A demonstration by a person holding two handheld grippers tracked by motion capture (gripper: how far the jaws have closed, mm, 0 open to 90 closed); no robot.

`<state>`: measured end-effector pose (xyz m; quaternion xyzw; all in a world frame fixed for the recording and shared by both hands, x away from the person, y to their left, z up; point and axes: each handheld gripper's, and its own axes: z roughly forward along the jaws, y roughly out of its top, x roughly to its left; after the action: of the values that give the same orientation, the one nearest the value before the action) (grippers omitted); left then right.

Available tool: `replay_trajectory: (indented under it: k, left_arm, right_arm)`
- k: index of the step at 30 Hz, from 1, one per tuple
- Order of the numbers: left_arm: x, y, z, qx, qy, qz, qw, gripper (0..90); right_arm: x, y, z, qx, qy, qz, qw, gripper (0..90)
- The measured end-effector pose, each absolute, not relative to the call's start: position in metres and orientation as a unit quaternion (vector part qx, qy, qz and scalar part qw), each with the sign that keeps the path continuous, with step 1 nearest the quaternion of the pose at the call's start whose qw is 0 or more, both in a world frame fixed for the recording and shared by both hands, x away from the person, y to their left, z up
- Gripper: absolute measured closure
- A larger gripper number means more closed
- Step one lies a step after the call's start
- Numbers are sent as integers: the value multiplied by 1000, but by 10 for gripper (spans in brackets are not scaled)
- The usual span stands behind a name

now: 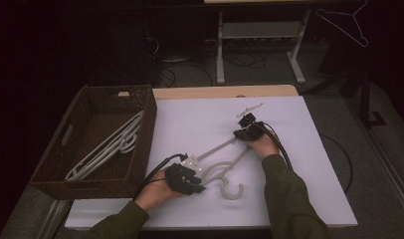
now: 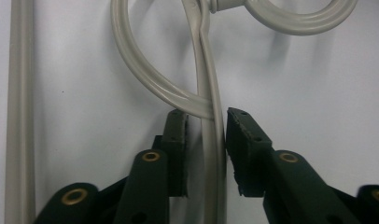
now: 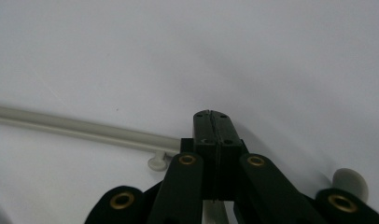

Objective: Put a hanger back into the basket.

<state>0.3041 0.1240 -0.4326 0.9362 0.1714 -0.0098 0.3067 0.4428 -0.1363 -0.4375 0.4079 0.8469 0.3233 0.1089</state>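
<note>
left gripper (image 2: 205, 154): fingers spread astride pale grey plastic hanger (image 1: 225, 164) arm on white counter (image 1: 309, 189), one pad touching | right gripper (image 3: 211, 128): fingers pressed together, seemingly pinching its far end | risk: off-centre close could twist it; wicker basket (image 1: 140, 149) beside.

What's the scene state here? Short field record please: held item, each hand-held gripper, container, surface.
item in work: grey plastic hanger lying flat on the white table, hook toward the person
left hand-held gripper: jaws astride the hanger's arm near the neck, right pad touching, slight gap at the left pad
right hand-held gripper: shut at the hanger's far end; the rod runs in under its jaws
basket: brown wicker, at the table's left, holds white hangers
background: another hanger hanging at upper right
</note>
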Motion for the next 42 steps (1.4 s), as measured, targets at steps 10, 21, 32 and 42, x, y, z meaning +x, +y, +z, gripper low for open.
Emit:
replay_trajectory:
  k: [10,21,32,42]
  left_arm:
    - [306,124,-433,936,172,-23,305,794]
    - [306,124,-432,935,186,-24,302,809]
    - [305,123,-430,934,186,-15,305,813]
    - [307,124,-422,928,194,-15,319,814]
  right_arm:
    - [443,-137,-437,408,847,323,109,900]
    - [440,-142,-429,410,837,344,112,783]
    - [406,-167,-402,405,801,418,143,247]
    - [369,-197,-387,399,781,452,166,128]
